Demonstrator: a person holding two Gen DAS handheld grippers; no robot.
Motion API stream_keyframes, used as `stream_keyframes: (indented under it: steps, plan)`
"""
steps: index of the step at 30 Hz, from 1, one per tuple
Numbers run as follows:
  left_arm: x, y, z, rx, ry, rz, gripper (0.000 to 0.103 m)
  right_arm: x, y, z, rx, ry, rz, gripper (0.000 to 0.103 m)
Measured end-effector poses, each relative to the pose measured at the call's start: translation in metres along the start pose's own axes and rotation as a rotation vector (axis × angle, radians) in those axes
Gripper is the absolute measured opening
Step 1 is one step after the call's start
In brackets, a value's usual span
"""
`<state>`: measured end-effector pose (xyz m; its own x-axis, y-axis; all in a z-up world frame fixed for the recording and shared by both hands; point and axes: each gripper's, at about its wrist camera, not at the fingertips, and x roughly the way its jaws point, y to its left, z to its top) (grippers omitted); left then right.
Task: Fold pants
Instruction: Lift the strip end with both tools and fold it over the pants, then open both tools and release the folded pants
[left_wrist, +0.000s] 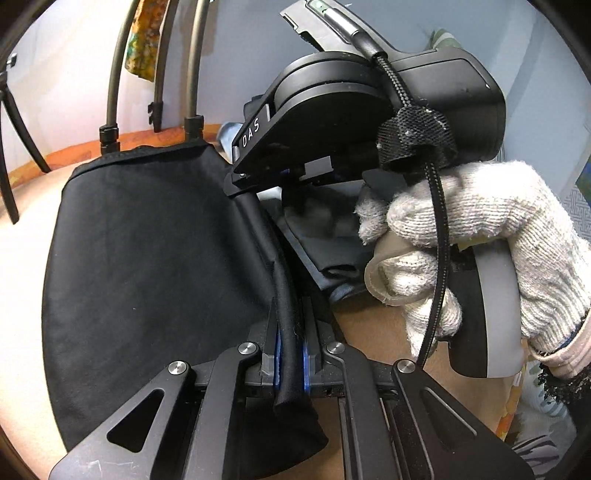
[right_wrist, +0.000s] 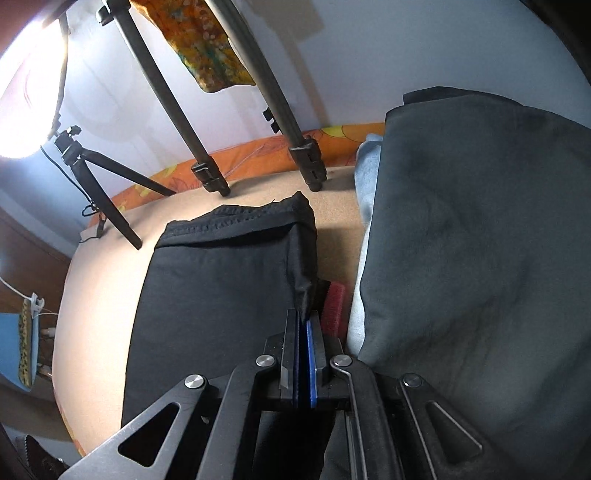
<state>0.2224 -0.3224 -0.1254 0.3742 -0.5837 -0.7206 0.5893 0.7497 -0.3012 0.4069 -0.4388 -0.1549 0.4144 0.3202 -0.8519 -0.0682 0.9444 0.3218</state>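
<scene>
Legible text, one item: white capital letters "DAS", printed along the side edge of the black housing of the right gripper, seen from the left wrist view, letters running tilted up along the housing edge. Right wrist view: no readable text, label, number or sign on any surface

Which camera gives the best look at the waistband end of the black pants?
The right wrist view: the black pants lie spread out, with the stitched waistband unobstructed at the far end. The left wrist view shows only a thin band edge, partly blocked by the right tool.
</scene>
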Motion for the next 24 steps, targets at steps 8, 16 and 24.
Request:
stream_keyframes:
  steps: [8,16,24]
  plan:
    - [0.008,0.001,0.003,0.029,0.047,-0.021,0.012,-0.003,-0.003,-0.008,-0.02,-0.001,-0.026,0.003]
    - [-0.031,0.01,-0.005,0.074,0.051,-0.015,0.033,-0.026,0.0,-0.016,-0.034,-0.05,-0.03,0.026]
    - [-0.071,0.037,-0.017,0.076,0.0,0.067,0.034,-0.062,0.012,-0.052,-0.039,-0.127,0.045,0.032]
